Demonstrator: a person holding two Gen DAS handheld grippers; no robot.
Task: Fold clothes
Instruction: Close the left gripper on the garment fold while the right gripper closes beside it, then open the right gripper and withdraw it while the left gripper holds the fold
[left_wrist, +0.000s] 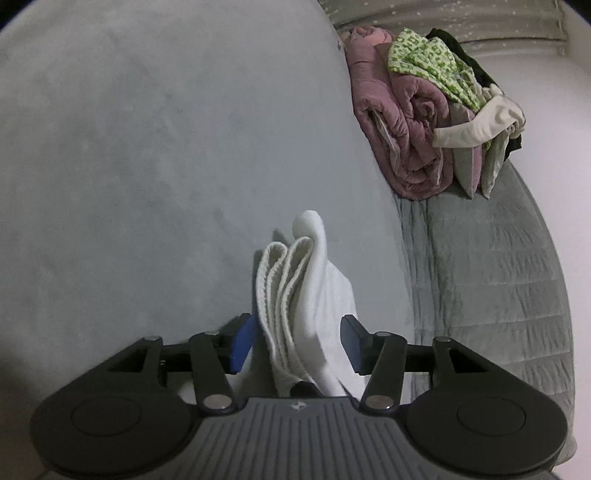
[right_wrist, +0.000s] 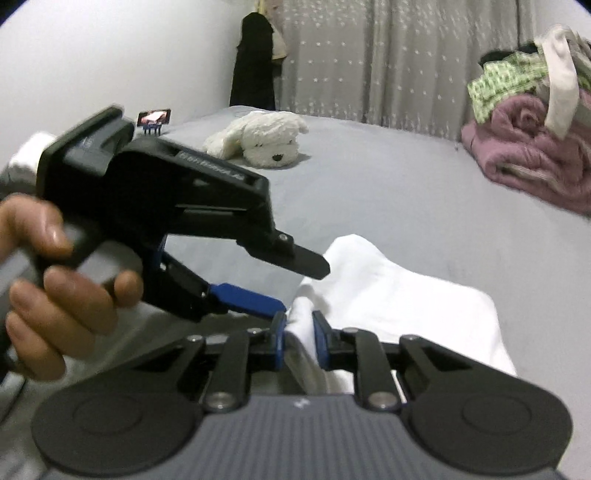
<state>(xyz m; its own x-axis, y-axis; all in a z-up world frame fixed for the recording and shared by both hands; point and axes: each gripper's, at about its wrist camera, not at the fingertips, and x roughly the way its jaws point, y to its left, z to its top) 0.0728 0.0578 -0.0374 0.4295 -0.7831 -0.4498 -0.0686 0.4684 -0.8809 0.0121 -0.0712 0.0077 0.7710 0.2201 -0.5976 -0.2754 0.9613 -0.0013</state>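
While the white garment lies bunched on the grey bed, a fold of it runs up between the blue pads of the right gripper, whose jaws stand narrow and pinch the cloth. In the left wrist view the same white garment shows its ribbed, layered edges standing between the jaws of the left gripper; those jaws stand about half open, and the right-hand pad is clear of the cloth. In the right wrist view the left gripper comes in from the left of the garment, held by a hand. Beyond the garment a white plush dog lies on the bed. To the garment's far right sits a pile of clothes, mauve, green-patterned and cream. A grey starred curtain hangs behind.
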